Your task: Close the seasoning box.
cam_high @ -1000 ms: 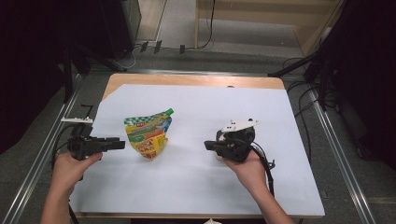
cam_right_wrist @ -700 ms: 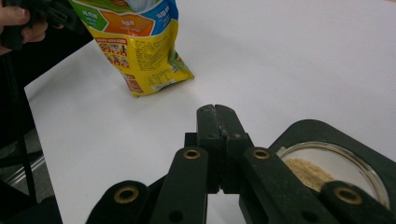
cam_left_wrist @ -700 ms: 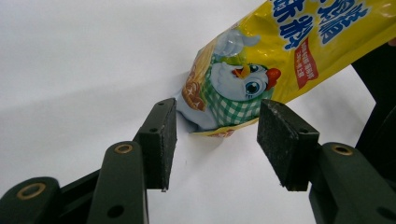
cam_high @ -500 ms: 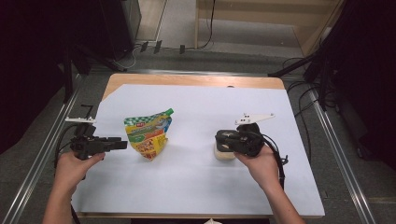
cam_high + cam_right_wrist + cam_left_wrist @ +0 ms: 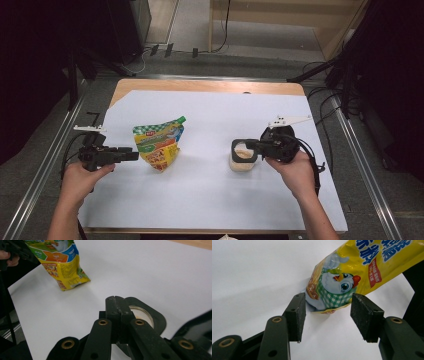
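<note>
The left gripper (image 5: 131,154) sits with its fingers (image 5: 297,312) wide apart and nothing between them. The bag (image 5: 159,144) lies just ahead of those fingers on the desk (image 5: 210,200), its lower corner poking toward the gap without reaching in, as the left gripper view shows. The bag's long axis runs away from the fingers and slants up to their right, so a straight push forward should put the corner between the pads.

The right gripper (image 5: 248,145) has its fingers (image 5: 117,307) pressed together on what looks like the black rim tab of a cup (image 5: 242,156). The cup stands on the desk directly under and ahead of these fingers, its pale contents visible. The bag lies well off beyond the cup from the right fingers, so the left hand (image 5: 80,180) is clearly nearer to it.
</note>
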`<act>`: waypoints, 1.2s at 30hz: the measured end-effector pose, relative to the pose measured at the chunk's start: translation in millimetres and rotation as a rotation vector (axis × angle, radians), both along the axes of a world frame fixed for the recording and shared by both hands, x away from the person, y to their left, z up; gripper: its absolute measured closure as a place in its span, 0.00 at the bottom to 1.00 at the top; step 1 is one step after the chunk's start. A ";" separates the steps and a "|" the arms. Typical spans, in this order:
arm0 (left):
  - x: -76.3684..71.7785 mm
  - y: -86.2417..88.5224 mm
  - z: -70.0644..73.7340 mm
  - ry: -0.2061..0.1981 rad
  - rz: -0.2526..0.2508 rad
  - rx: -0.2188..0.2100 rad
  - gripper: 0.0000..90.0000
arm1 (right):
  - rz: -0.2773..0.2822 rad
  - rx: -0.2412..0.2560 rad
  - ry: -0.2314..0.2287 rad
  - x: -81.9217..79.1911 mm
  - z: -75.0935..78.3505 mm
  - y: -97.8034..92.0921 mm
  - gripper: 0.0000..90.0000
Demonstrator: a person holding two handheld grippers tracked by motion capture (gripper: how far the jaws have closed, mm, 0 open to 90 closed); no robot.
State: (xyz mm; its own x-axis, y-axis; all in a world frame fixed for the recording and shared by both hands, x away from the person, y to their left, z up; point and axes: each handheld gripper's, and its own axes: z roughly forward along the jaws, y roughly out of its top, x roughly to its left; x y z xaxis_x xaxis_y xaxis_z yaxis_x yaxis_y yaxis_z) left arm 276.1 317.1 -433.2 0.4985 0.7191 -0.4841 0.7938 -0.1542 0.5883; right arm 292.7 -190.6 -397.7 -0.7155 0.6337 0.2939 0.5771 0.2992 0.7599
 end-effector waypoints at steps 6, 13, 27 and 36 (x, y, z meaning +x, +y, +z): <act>0.2 -0.4 -0.1 0.001 0.000 -0.001 0.52 | -0.033 0.003 -0.002 1.6 4.7 -16.2 1.00; 0.9 -1.6 -0.3 0.001 -0.008 0.003 0.52 | -0.057 0.019 -0.005 3.0 8.5 -31.7 1.00; 1.2 -1.8 -0.5 0.003 -0.007 0.003 0.52 | -0.118 0.054 -0.020 2.1 18.1 -57.3 1.00; 1.9 -2.4 -1.0 0.001 -0.011 0.003 0.52 | -0.143 0.079 -0.010 2.9 16.3 -67.3 1.00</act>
